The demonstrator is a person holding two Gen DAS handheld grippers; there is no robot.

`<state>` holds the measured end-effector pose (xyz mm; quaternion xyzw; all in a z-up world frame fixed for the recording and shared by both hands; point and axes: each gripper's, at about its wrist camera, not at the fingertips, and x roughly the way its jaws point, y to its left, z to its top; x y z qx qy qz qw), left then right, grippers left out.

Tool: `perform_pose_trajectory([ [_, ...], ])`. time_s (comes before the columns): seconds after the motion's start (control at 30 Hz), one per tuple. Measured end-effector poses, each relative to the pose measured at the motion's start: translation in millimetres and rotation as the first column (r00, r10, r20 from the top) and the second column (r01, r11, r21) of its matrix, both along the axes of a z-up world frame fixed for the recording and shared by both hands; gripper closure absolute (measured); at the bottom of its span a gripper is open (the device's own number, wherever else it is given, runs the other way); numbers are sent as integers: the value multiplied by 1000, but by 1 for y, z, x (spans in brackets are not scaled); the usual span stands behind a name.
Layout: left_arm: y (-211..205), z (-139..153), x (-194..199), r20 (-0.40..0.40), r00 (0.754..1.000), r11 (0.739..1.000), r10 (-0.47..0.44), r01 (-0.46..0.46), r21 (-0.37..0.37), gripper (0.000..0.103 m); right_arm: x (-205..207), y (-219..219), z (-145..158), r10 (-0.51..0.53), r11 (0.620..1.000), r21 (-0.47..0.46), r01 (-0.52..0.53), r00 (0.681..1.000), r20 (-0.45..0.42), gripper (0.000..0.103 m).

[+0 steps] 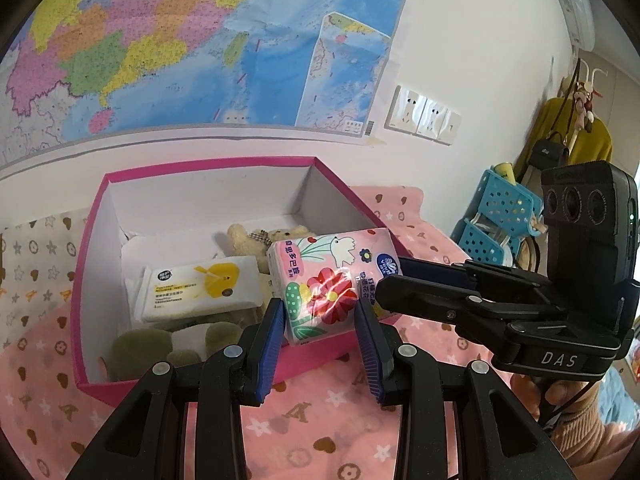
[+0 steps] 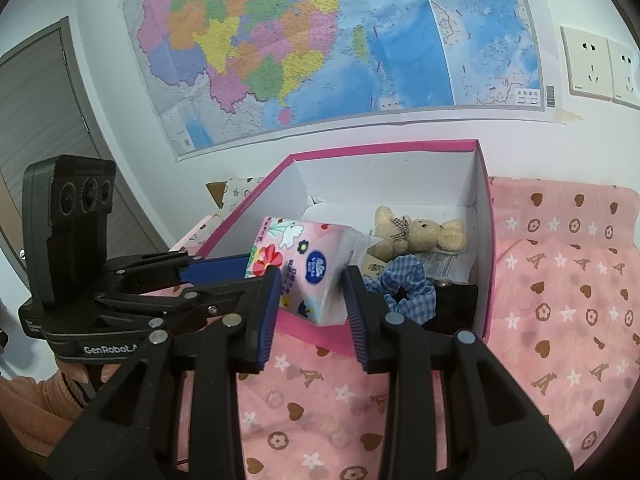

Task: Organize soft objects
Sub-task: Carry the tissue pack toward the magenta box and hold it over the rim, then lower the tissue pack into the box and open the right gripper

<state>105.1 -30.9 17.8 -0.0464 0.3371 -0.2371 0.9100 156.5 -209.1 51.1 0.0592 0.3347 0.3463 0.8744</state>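
Tissue pack (image 1: 328,284) sits over the pink box (image 1: 92,264) rim. Left tool (image 1: 320,328) and right tool (image 2: 310,296) both pinch it.

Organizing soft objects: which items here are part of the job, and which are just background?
Job items:
tissue pack, gripped by both the left gripper and right gripper
pink box
teddy bear
wet wipes
blue scrunchie

Background:
wall map
wall sockets
blue basket
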Motion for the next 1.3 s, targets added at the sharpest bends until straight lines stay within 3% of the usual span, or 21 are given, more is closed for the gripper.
perform_pose_trajectory([
  [0.77,2,-4,15,-28,999,1000,19,-19,0,68,13,6,-5,-14,1000,-4,14,1000,-20,67],
  [1.17,7,-18,35,-89,994,998,57,-57,11,68,35,13,-24,-22,1000,2,22,994,-105,67],
  [1.3,10,-21,40,-102,992,997,77,-76,17,68,42,14,-29,-67,997,-30,64,991,-116,67],
])
